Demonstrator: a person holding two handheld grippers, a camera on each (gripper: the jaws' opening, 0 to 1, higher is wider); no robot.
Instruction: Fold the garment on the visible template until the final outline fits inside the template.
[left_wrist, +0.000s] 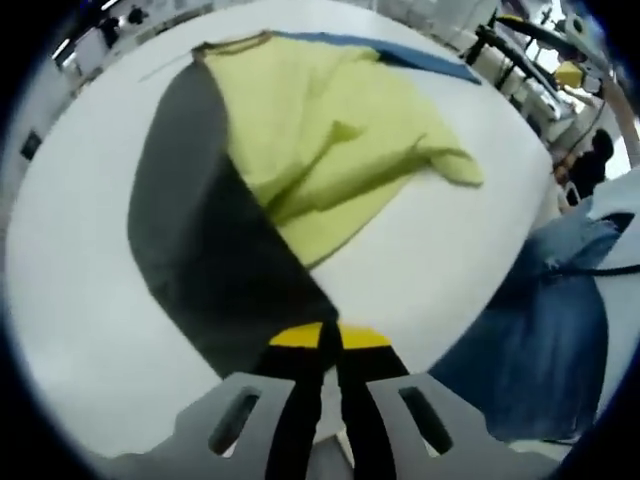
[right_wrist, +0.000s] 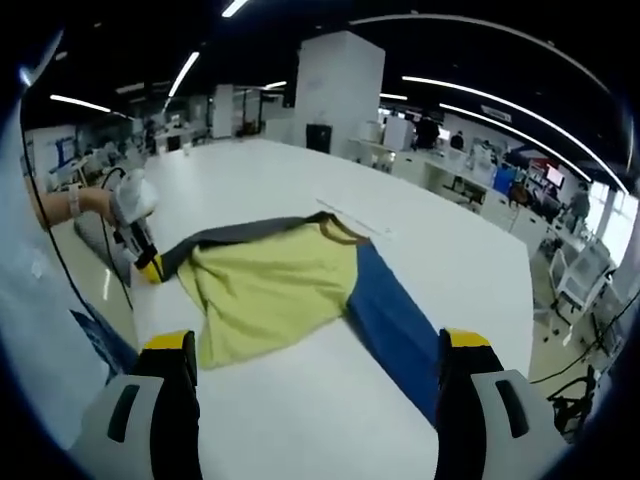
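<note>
A: Start with the left gripper (left_wrist: 330, 345). What are its jaws doing?

B: They stand pressed together in the left gripper view, yellow tips meeting, and the dark edge of the garment (left_wrist: 300, 170) runs right down into them. So it is clamped on the garment's near corner. From the right gripper view you see the same thing from across the table: that gripper (right_wrist: 150, 268), held in a person's hand (right_wrist: 105, 203), pinches the dark corner at the table's near-left edge.

A: And the right gripper (right_wrist: 315, 350)?

B: Its jaws stand wide apart, one at either side of the bottom of its view, nothing between them — just bare white table (right_wrist: 300, 420) beneath.

A: Where does the garment (right_wrist: 270, 280) lie?

B: On the white table (left_wrist: 80, 300). It is a yellow-green top with a dark grey portion along one side; the yellow part is rumpled, with a loose flap folded over towards the middle. The neckline faces away from the left gripper.

A: The template?

B: A blue sheet (right_wrist: 395, 330) lies flat under the garment's far side. In the right gripper view it sticks out as a long strip past the yellow fabric, towards the right jaw. In the left gripper view only a thin blue edge (left_wrist: 400, 52) peeks out beyond the collar.

A: Anything else close by?

B: The person's blue denim clothing (left_wrist: 540, 330) at the table's edge, just beside the left gripper.
</note>
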